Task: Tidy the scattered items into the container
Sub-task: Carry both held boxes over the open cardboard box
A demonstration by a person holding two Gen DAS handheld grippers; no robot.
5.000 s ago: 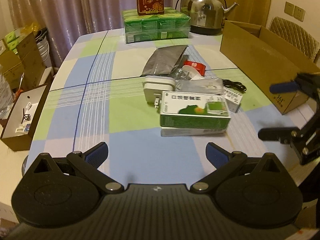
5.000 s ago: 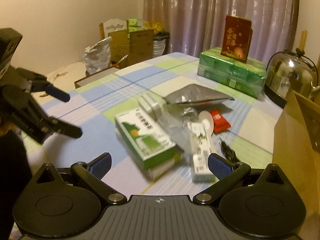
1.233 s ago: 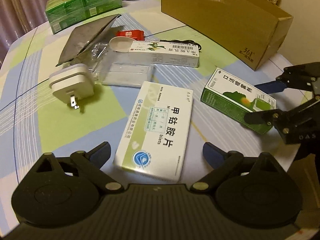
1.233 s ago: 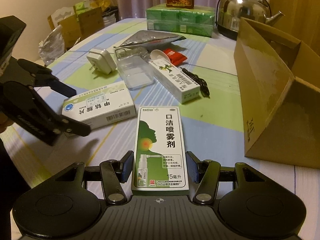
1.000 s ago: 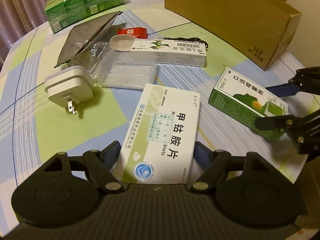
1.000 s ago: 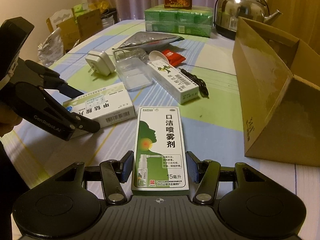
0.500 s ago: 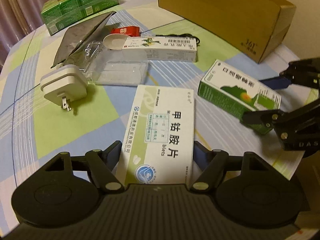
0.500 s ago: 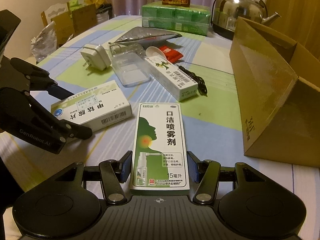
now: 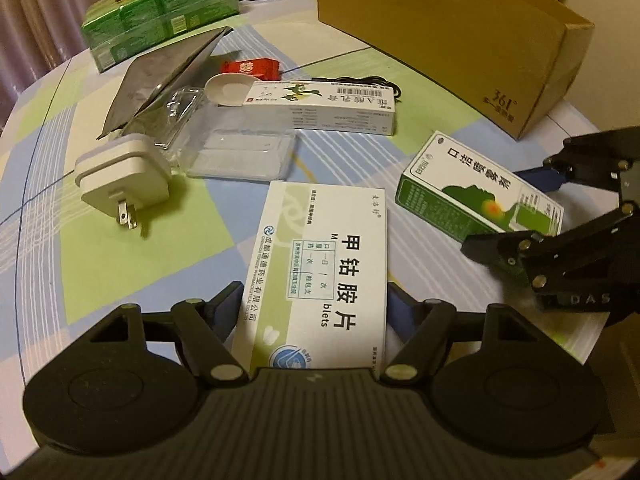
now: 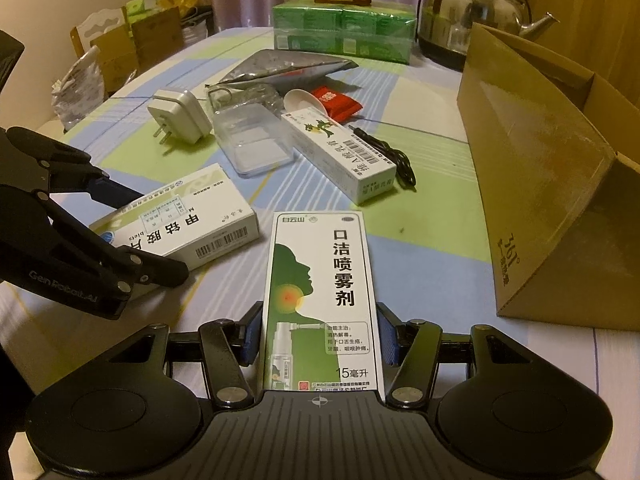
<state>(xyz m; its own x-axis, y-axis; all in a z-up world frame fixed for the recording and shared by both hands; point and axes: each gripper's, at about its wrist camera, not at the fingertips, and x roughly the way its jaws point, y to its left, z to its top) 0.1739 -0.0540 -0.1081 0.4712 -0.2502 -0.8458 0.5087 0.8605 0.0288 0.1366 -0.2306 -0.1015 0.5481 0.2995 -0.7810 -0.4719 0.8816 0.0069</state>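
Observation:
A white tablet box (image 9: 320,264) lies on the checked tablecloth between the fingers of my left gripper (image 9: 316,300). The jaws are closing and the blue pads touch its two long sides. The right wrist view shows the same box (image 10: 180,220) in the left gripper (image 10: 148,232). My right gripper (image 10: 320,332) is shut on a green and white spray box (image 10: 320,280), pads against its sides. That spray box (image 9: 472,188) and the right gripper (image 9: 504,212) also show at the right of the left wrist view. The open cardboard box (image 10: 540,180) stands to the right.
Beyond the two boxes lie a white plug adapter (image 9: 120,176), a clear plastic case (image 9: 240,152), a long white carton (image 9: 328,108), a spoon (image 9: 226,88), a red packet (image 9: 250,68), a black cable (image 10: 392,160) and a silver pouch (image 9: 168,68). Green packs (image 10: 344,28) and a kettle (image 10: 472,8) stand at the back.
The left jaws have narrowed around the white tablet box until the pads meet its sides. The right gripper stays shut on the spray box and has hardly moved.

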